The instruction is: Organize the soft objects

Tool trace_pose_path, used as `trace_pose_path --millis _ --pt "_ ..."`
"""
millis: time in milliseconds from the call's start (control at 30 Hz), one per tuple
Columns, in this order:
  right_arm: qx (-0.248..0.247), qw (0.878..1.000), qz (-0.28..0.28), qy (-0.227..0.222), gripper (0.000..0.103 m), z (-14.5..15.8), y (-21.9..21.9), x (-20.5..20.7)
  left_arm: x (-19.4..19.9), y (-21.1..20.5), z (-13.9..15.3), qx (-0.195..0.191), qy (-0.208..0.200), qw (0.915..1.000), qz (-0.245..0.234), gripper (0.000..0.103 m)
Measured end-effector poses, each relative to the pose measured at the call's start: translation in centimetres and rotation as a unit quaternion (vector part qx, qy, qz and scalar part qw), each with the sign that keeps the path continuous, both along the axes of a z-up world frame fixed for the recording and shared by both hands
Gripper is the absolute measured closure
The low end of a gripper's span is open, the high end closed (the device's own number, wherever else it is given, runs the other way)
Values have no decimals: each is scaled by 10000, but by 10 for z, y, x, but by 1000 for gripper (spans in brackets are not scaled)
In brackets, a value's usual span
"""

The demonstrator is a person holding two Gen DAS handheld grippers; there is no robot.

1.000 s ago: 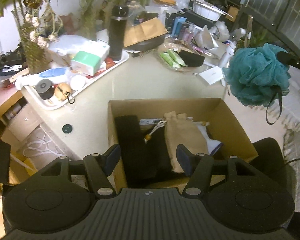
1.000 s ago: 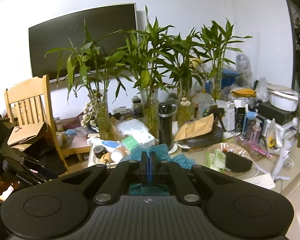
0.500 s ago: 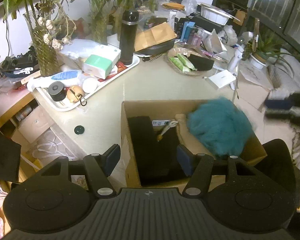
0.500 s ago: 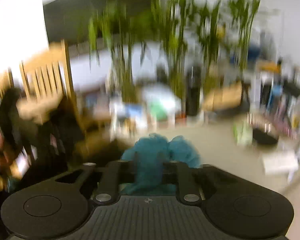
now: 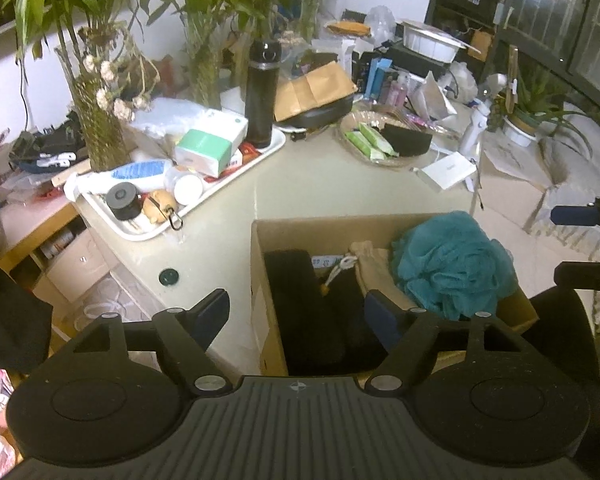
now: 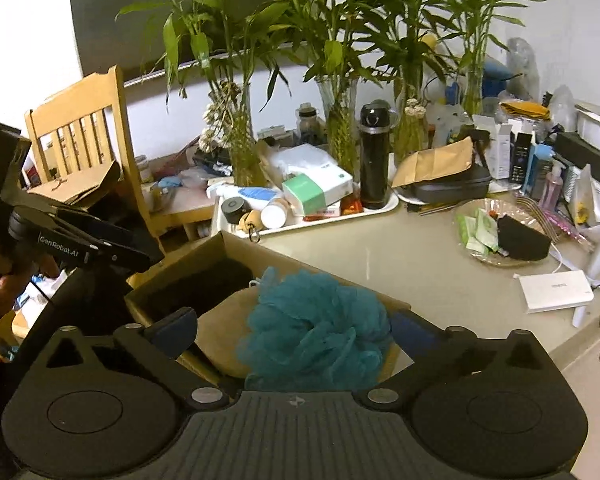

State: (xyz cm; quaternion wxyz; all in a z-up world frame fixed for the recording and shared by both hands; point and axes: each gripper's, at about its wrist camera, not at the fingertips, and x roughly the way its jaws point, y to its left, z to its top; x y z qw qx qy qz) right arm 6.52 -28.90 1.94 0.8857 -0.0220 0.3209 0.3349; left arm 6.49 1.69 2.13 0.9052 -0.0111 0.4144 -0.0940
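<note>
I am opening both grippers, right fingers (image 6: pixel 410 334) spreading around teal loofah (image 6: pixel 316 326) lying in cardboard box (image 5: pixel 332 232), left fingers (image 5: pixel 212 314) holding nothing

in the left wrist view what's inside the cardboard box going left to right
Black pad → drawstring → beige pouch → teal loofah, all in the box.
</note>
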Motion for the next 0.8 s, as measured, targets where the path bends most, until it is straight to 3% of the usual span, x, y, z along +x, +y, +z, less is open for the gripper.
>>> trace_pose_path --millis 267,300,333,367,533,800 --pt "-156 9978 -642 -109 0 -3 5 -2 0 -2 8 -32 -356 9993 69 16" --pt "-189 9968 -767 -105 0 -3 6 -2 0 -2 8 -30 -405 9992 72 14" --pt "-200 9962 -843 -112 0 -3 7 -2 0 -3 8 1 -411 9991 68 1" --pt "-209 9954 -923 -132 0 -3 7 -3 0 -5 8 62 -416 9991 45 0" --pt "-409 9922 -1148 -245 0 -5 12 -4 -2 -10 9 196 -639 9978 -56 0" --pt "-558 9918 -1133 -202 0 -9 15 -4 -1 -12 8 325 -653 9973 -93 0"
